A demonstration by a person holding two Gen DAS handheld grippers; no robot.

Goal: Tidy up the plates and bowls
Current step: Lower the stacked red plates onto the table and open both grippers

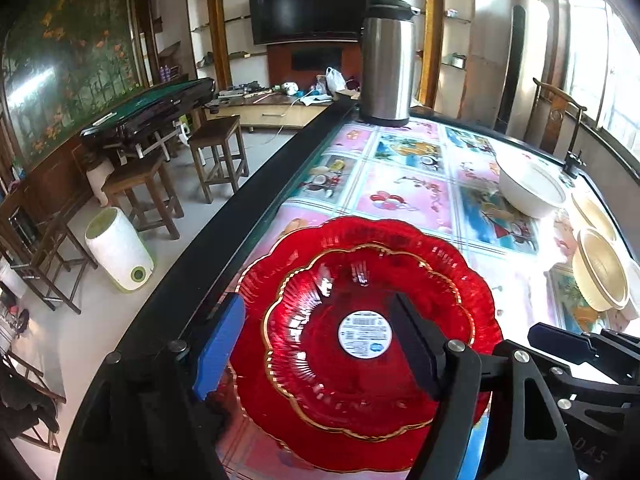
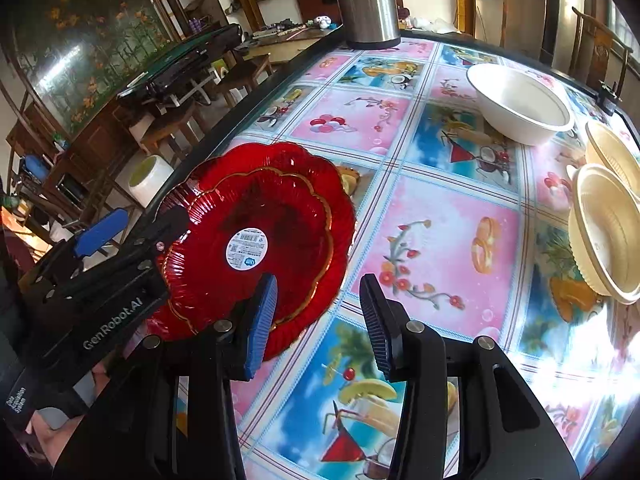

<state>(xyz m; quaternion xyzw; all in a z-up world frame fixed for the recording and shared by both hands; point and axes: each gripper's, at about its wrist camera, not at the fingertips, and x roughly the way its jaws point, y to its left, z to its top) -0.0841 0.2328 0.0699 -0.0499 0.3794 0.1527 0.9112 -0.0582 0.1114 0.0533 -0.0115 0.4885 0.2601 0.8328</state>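
Covering the whole work surface, a table under a picture-tiled cloth is recorded, with a steel flask at its far end. Two red scalloped plates are listed next at the table's left edge: a smaller gold-rimmed plate nested on a larger plate. A white bowl lies far right, and cream bowls are grouped at the right rim, well apart from the plates. The left gripper is set wide, its fingers straddling the near-left part of the stack, nothing clamped. The right gripper is also spread and empty, the plate rim just left of it, the bowls to its right, so the right hand is judged nearer to them.
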